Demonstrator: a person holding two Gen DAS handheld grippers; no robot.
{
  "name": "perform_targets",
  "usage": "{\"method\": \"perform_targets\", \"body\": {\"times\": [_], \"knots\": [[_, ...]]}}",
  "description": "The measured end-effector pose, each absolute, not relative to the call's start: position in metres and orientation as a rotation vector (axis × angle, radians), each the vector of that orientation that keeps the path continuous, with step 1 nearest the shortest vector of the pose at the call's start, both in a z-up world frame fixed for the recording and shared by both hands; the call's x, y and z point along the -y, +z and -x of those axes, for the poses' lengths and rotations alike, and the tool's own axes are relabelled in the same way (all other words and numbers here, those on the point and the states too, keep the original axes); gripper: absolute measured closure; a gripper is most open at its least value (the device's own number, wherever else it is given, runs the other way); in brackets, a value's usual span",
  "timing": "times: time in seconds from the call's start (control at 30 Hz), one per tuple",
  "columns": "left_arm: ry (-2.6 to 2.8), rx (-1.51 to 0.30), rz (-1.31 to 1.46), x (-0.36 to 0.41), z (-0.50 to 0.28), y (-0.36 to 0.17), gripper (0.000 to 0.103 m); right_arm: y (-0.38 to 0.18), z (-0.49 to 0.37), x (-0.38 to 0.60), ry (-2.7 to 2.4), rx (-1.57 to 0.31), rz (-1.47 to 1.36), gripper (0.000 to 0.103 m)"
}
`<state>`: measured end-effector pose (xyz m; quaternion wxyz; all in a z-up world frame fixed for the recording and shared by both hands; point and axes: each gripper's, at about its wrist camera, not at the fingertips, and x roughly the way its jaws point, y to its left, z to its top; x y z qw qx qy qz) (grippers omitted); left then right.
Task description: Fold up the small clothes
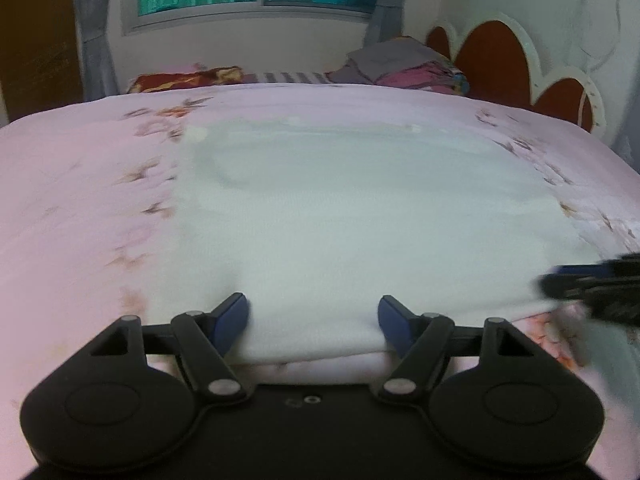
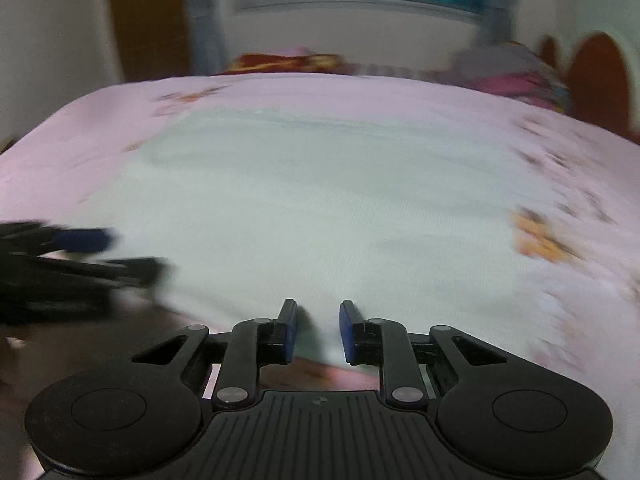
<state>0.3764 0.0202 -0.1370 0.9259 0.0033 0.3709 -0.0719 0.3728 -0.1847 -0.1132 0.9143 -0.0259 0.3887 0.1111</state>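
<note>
Two hand-held grippers work the near hem of a white garment [image 1: 352, 220] spread flat on the pink floral bed [image 1: 80, 208].

- Left hand-held gripper [image 1: 314, 322]: jaws wide apart, straddling the hem where the cloth lies doubled; pads not pressing, so nothing held.
- Right hand-held gripper [image 2: 318, 330]: jaws narrow, a ridge of hem between the pads [image 2: 347, 332]; blur hides whether they pinch it. I cannot tell.

Risks, as I judge them:
- Uneven hold. If the right side lifts while the left is unclamped, the hem will skew and the fold land crooked.
- Left jaws may catch only the top layer of the doubled hem, letting the lower one drag.
- Either pad could nip the bed sheet beneath the garment and pull it along.
- Fast travel, suggested by blur, could let thin cloth slip.
</note>
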Motion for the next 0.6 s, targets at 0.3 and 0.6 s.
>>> {"method": "perform_targets", "body": {"times": [0.3, 0.6], "knots": [[-0.114, -0.744, -0.016, -0.015, -0.37, -0.127, 0.033, -0.108, -0.36, 0.248, 0.068, -0.812, -0.024, 0.082], [-0.189, -0.776, -0.044, 0.033, -0.371, -0.139, 0.018, -0.107, -0.36, 0.199, 0.192, -0.816, 0.0, 0.082]]}}
